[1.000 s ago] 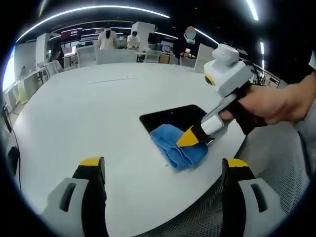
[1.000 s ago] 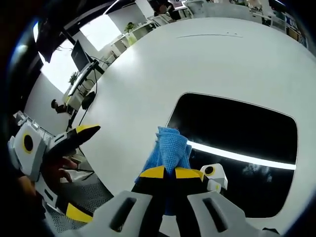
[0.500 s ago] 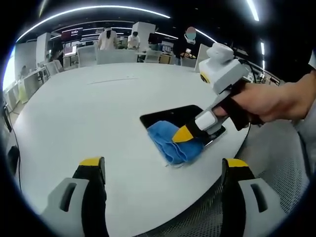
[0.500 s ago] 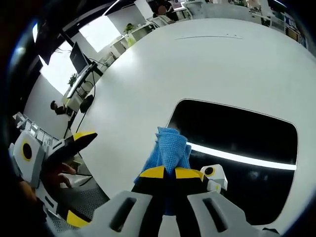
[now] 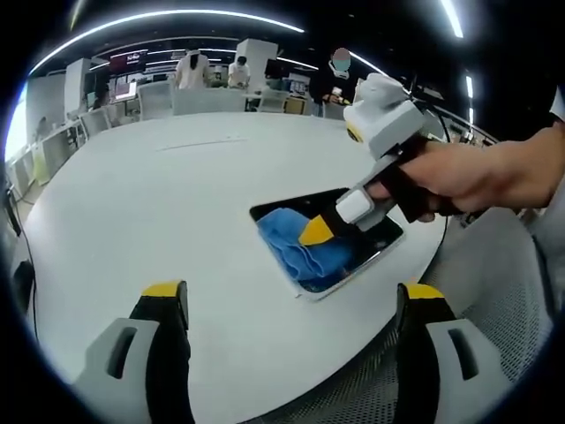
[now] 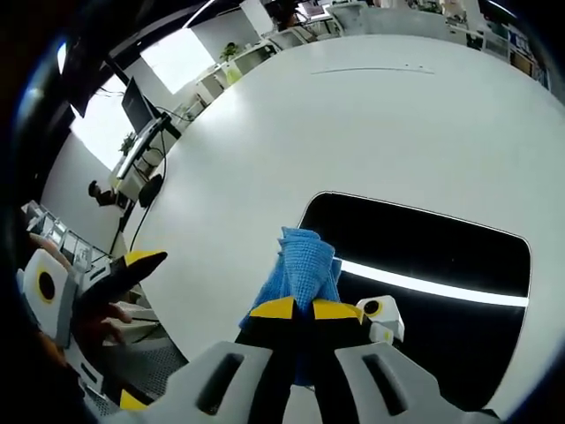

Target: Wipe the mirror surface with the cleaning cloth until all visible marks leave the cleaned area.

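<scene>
Wiping is in hand: the right hand-held gripper [image 6: 294, 309] pinches the blue cleaning cloth [image 6: 302, 265] between its pressed-together jaws, holding it against the near edge of the mirror [image 6: 441, 256], evidently so the bunched fabric drags across the glass. In the left gripper view, right of centre, the cloth [image 5: 291, 243] lies on the mirror [image 5: 375, 252], which rests flat on the white tabletop [image 5: 159, 194] near its edge. The left hand-held gripper [image 5: 291, 305] hangs spread and empty at the bottom of its frame, well apart from the mirror, presumably kept clear. No marks can be made out on the dark glass, so progress cannot be judged.
</scene>
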Available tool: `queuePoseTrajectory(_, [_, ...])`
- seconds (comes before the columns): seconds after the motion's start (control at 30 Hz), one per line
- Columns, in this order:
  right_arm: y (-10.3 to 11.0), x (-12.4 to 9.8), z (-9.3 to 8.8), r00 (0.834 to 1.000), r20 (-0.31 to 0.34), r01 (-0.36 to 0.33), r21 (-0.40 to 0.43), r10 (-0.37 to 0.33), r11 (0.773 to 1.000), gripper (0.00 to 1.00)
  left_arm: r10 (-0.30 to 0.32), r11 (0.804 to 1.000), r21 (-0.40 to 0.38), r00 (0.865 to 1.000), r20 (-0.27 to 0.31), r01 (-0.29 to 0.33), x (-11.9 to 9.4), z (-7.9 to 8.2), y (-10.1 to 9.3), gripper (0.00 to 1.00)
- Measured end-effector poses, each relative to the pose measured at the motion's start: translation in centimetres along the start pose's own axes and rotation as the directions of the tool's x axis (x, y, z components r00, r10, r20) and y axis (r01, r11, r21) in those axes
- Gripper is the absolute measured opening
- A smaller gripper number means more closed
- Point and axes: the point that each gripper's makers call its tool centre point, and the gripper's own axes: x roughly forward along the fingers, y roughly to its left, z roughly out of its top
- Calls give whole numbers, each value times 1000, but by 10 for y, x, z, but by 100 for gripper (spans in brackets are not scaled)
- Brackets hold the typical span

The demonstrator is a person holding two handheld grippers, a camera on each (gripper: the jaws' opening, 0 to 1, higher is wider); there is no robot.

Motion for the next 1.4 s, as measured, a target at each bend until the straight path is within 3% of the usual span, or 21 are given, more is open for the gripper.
queuePoseTrajectory(1.4, [-19,23,54,1000,12,24,-70,-23,997,0,-1,1000,3,1000,-9,1,2,-3,2,98])
